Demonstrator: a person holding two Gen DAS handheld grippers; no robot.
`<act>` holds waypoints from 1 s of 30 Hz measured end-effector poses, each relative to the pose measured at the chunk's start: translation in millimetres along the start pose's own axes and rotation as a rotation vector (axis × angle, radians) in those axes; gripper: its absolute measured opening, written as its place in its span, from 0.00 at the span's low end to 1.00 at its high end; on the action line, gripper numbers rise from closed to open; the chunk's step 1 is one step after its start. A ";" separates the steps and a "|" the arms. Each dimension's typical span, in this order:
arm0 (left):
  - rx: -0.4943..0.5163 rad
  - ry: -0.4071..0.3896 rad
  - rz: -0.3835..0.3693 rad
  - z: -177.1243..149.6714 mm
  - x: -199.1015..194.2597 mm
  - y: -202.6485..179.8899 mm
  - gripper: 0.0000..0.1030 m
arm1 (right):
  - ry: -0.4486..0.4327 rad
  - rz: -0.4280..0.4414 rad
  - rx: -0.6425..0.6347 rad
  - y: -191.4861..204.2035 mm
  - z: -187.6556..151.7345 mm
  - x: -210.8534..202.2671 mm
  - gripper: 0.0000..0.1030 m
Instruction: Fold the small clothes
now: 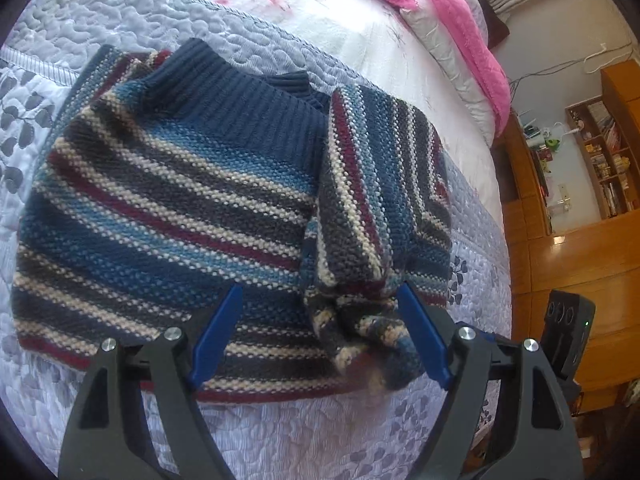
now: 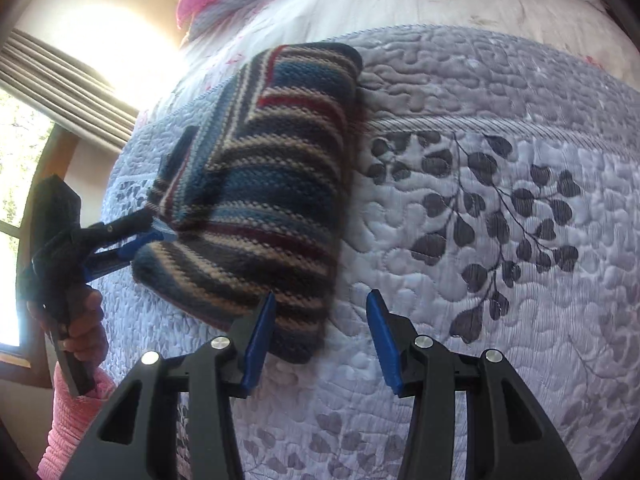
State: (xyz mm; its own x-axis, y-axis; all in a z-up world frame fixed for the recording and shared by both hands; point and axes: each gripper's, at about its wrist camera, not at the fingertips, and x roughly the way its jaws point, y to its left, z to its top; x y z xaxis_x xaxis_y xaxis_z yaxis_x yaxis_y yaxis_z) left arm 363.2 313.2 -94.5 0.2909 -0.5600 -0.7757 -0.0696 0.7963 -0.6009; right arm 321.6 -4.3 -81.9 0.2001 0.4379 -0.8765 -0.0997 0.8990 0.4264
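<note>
A small knit sweater (image 1: 172,200) with navy, blue, cream and maroon stripes lies flat on the quilted bedspread (image 1: 280,432), its ribbed navy collar (image 1: 240,108) at the far side. One sleeve (image 1: 360,208) is folded down over the body. Its bunched cuff (image 1: 360,328) lies between the blue fingers (image 1: 218,336) of my left gripper (image 1: 320,296), which stands wide open, the cuff touching the right-hand finger. In the right wrist view the sweater (image 2: 264,200) looks like a folded bundle. My right gripper (image 2: 320,304) hovers open at its near edge, the left finger (image 2: 260,340) over the knit.
Pink and white bedding (image 1: 460,40) is piled at the head of the bed. Wooden shelves and cabinets (image 1: 600,152) stand beyond the bed's right edge. A hand in a pink sleeve (image 2: 84,332) holds the left gripper (image 2: 160,208) by a bright window (image 2: 24,152).
</note>
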 end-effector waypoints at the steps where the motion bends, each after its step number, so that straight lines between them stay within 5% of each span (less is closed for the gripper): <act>1: -0.005 0.006 0.000 1.9 6.0 -2.2 0.76 | 0.002 0.005 0.010 -6.3 -3.9 1.8 0.47; 12: -0.065 0.088 -0.098 8.0 56.3 -18.7 0.75 | 0.020 0.039 0.052 -40.4 -23.7 13.2 0.47; 14: -0.056 0.082 -0.086 7.8 59.9 -24.2 0.66 | 0.025 0.037 0.060 -45.2 -25.4 15.0 0.47; 16: -0.035 0.079 -0.062 8.7 62.1 -29.4 0.36 | 0.026 0.037 0.067 -48.4 -26.7 15.8 0.47; 18: -0.009 0.049 -0.059 8.8 57.8 -35.2 0.28 | 0.025 0.038 0.075 -49.0 -27.9 17.8 0.47; 30: 0.112 -0.125 -0.009 6.7 -24.7 -30.9 0.23 | 0.025 0.056 0.060 -43.1 -43.4 10.4 0.47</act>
State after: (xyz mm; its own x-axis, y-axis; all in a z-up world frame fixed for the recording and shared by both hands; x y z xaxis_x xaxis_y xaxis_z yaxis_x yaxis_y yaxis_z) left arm 364.6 304.0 -55.5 0.4075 -0.5400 -0.7364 0.0385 0.8159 -0.5769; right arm 285.8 -38.6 -119.1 0.1712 0.4880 -0.8559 -0.0518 0.8720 0.4868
